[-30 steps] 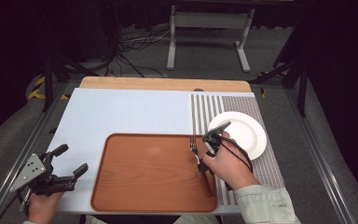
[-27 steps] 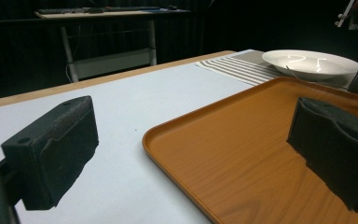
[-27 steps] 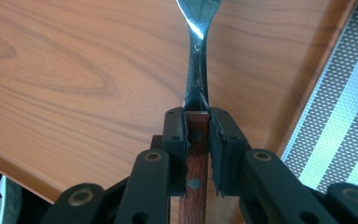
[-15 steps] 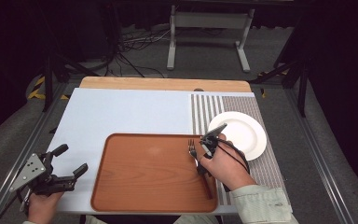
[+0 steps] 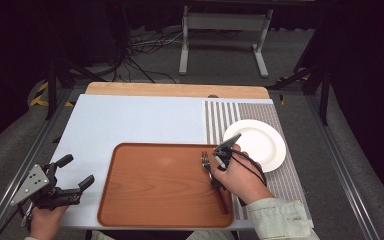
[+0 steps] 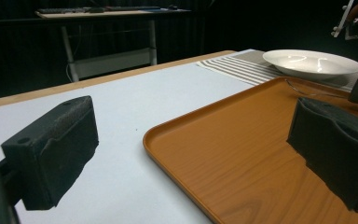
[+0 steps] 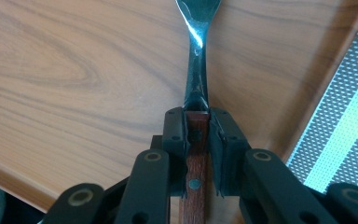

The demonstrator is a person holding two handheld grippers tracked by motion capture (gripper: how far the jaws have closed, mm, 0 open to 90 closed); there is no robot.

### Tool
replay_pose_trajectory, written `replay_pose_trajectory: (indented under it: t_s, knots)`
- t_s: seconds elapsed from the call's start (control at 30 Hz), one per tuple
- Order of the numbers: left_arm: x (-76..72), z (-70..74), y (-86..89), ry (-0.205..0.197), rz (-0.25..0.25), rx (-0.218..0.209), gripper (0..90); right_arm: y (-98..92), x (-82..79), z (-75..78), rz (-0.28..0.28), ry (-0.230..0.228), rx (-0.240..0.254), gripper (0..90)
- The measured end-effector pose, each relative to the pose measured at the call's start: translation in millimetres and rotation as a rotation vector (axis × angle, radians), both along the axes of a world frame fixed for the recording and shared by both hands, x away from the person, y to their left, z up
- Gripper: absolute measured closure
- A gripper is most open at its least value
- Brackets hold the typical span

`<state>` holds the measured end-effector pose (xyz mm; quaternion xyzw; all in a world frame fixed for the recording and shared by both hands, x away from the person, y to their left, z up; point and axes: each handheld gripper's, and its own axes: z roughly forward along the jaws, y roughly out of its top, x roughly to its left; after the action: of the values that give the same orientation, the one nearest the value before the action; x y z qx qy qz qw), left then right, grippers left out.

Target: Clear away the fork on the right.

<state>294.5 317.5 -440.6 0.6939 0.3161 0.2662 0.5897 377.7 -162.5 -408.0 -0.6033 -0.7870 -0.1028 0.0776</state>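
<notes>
The right gripper is clamped on the fork by its wooden handle, near the tray's right edge, tines toward the plate. The left gripper waits with jaws apart, left of the tray, keeping clear.

The fork is showing glossy metal and a riveted wooden handle. The tray is looking like smooth wood-grain, the plate shiny white.
</notes>
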Motion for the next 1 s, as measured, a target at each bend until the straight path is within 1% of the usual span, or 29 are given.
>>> replay_pose_trajectory:
  t_s: [0.4,1.0]
  knots:
    - [-0.1,-0.3,-0.7,0.001,0.000,-0.004,2.3,2.6,0.0,-4.0,0.002,0.017,-0.016,77.8]
    - [0.2,-0.8,-0.9,0.006,-0.002,-0.004,2.3,4.2,0.6,-7.0,0.004,0.026,-0.023,77.3]
